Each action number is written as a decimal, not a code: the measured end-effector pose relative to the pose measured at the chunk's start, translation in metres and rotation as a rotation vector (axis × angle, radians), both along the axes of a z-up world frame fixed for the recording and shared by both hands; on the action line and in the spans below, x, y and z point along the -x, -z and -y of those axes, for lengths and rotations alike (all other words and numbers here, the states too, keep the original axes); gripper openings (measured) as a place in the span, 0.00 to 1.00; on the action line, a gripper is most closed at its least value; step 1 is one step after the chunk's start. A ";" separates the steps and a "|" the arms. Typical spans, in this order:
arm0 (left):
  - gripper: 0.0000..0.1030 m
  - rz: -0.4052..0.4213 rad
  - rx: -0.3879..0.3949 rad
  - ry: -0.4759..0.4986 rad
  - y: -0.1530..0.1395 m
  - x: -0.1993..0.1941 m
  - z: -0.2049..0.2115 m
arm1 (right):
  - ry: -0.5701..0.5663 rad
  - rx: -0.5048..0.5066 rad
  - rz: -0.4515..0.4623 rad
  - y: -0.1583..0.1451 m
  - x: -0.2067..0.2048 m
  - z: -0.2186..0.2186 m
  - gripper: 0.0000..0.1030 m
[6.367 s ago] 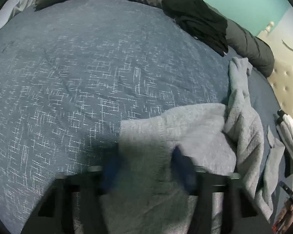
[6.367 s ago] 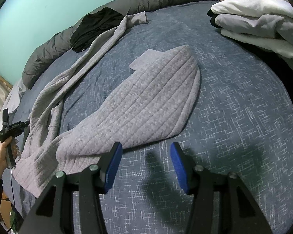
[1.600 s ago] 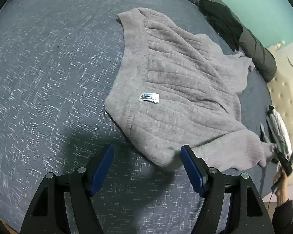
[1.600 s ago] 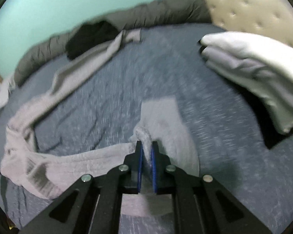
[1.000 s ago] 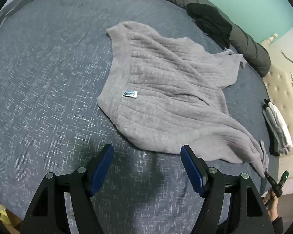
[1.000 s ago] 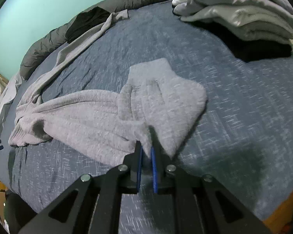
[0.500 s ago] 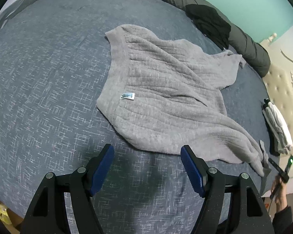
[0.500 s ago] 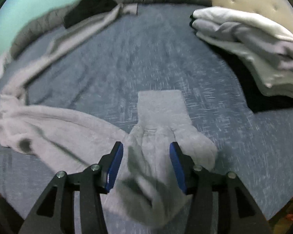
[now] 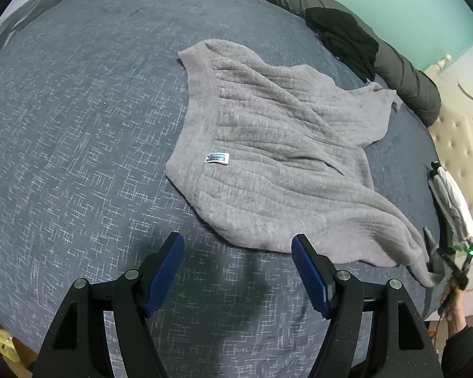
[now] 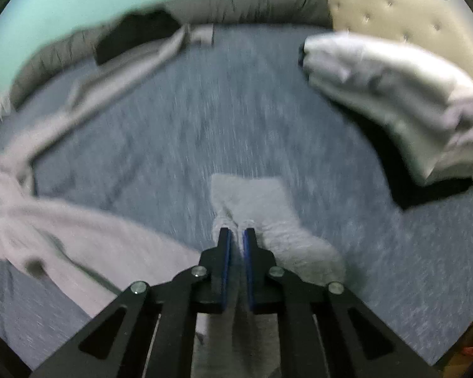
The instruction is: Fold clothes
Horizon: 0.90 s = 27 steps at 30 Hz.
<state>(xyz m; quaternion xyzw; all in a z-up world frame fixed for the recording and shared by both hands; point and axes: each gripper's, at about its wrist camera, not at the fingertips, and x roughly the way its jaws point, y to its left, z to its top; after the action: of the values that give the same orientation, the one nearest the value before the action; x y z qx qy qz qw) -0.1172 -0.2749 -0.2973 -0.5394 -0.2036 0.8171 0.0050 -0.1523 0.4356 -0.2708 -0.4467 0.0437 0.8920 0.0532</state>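
A grey ribbed sweater lies spread on the blue bed cover, hem towards me, with a small label near the hem. My left gripper is open and empty, just short of the hem. One sleeve runs off to the right, where my right gripper shows at its end. In the blurred right wrist view my right gripper is shut on that sleeve near the cuff. The other sleeve stretches towards the far bolster.
A stack of folded white and grey clothes on a black item lies at the right by the tufted headboard. A black garment rests on the dark grey bolster along the far edge. The near bed edge is close.
My right gripper has shut on the sleeve again after being open half a second ago, and is in motion. My left gripper stays open, almost still.
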 end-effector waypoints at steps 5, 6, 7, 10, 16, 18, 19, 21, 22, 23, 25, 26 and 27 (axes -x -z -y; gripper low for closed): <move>0.72 -0.003 0.005 0.005 -0.003 -0.002 -0.002 | 0.055 0.035 -0.180 -0.053 -0.014 -0.031 0.07; 0.72 -0.003 0.006 0.006 -0.004 -0.002 -0.002 | 0.070 0.028 -0.181 -0.052 -0.019 -0.038 0.07; 0.72 -0.003 0.006 0.005 -0.003 -0.002 -0.002 | 0.086 0.021 -0.182 -0.051 -0.023 -0.044 0.07; 0.72 0.002 -0.013 -0.007 0.002 -0.001 0.000 | 0.133 -0.001 -0.185 -0.047 -0.036 -0.062 0.07; 0.72 0.038 -0.054 -0.049 0.022 0.002 0.008 | 0.189 -0.007 -0.167 -0.031 -0.050 -0.082 0.07; 0.72 0.047 -0.073 -0.063 0.029 0.002 0.012 | 0.186 -0.001 -0.153 -0.022 -0.050 -0.079 0.07; 0.72 0.049 -0.085 -0.070 0.032 0.003 0.013 | 0.182 -0.001 -0.149 -0.020 -0.051 -0.077 0.07; 0.73 0.054 -0.110 -0.085 0.039 0.004 0.015 | 0.172 0.001 -0.145 -0.018 -0.052 -0.073 0.07; 0.78 0.053 -0.117 -0.092 0.041 0.005 0.016 | 0.167 0.002 -0.145 -0.018 -0.051 -0.071 0.07; 0.79 0.052 -0.131 -0.103 0.044 0.007 0.018 | 0.159 0.001 -0.145 -0.018 -0.049 -0.068 0.07; 0.79 0.049 -0.171 -0.133 0.052 0.011 0.021 | 0.143 -0.006 -0.144 -0.019 -0.043 -0.063 0.07; 0.79 0.049 -0.194 -0.151 0.057 0.013 0.022 | 0.135 -0.011 -0.144 -0.019 -0.042 -0.061 0.07; 0.79 0.049 -0.217 -0.168 0.061 0.015 0.024 | 0.129 -0.015 -0.143 -0.019 -0.040 -0.058 0.07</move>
<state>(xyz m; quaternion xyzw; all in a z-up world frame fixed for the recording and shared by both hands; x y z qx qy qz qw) -0.1322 -0.2990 -0.3581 -0.5366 -0.3354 0.7743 -0.0102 -0.1124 0.4940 -0.2522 -0.3776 0.0693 0.9167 0.1107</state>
